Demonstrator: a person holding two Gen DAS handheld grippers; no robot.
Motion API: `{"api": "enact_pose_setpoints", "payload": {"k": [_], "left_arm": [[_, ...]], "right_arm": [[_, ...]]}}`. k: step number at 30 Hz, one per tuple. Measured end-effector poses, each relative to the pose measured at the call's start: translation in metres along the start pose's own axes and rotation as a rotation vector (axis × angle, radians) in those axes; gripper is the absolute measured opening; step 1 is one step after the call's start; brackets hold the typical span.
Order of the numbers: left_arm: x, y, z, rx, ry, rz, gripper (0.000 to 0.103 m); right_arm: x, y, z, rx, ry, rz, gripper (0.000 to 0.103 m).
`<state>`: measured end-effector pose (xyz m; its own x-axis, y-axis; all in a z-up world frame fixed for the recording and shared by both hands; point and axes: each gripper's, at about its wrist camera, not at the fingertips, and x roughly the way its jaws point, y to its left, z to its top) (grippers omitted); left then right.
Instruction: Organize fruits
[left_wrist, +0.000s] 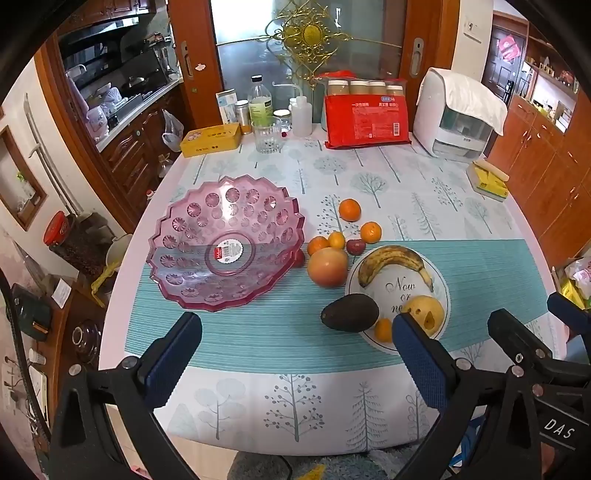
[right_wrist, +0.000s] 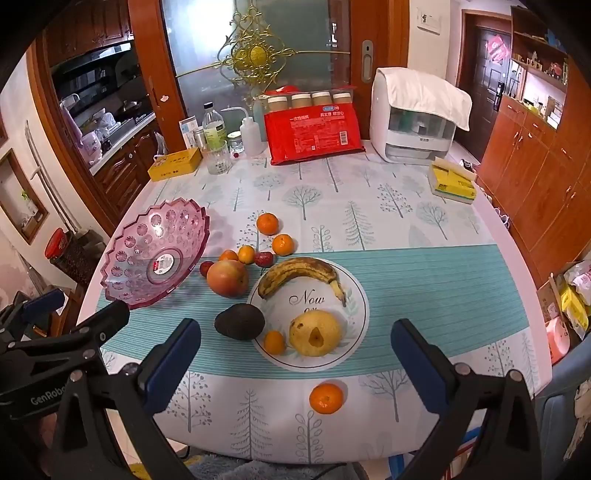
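Pink bowl (left_wrist: 227, 251) is sitting empty near the table's (right_wrist: 424, 229) left edge, fruit lying beside it, while I am holding both grippers (left_wrist: 295, 354) (right_wrist: 295, 360) wide open, gripping nothing.

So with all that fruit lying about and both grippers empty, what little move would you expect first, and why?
Probably the left gripper eases down toward the avocado. Both grippers stand open and hold nothing, the pink bowl is empty, and the avocado lies on the mat right ahead of the left one, beside the plate rather than crowded among other fruit.
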<state>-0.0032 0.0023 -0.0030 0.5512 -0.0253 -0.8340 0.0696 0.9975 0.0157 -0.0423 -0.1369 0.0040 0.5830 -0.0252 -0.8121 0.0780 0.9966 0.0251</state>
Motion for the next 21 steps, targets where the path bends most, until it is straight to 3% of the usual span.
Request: {"api": "enact_pose_setpoints", "payload": {"k": [21], "left_arm": [[0.004,-0.002,-0.003,-0.005,0.026,-0.024,0.101]], "right_arm": [[0.004,0.004,-0.006,0.005,0.008,0.005,0.103]]}}
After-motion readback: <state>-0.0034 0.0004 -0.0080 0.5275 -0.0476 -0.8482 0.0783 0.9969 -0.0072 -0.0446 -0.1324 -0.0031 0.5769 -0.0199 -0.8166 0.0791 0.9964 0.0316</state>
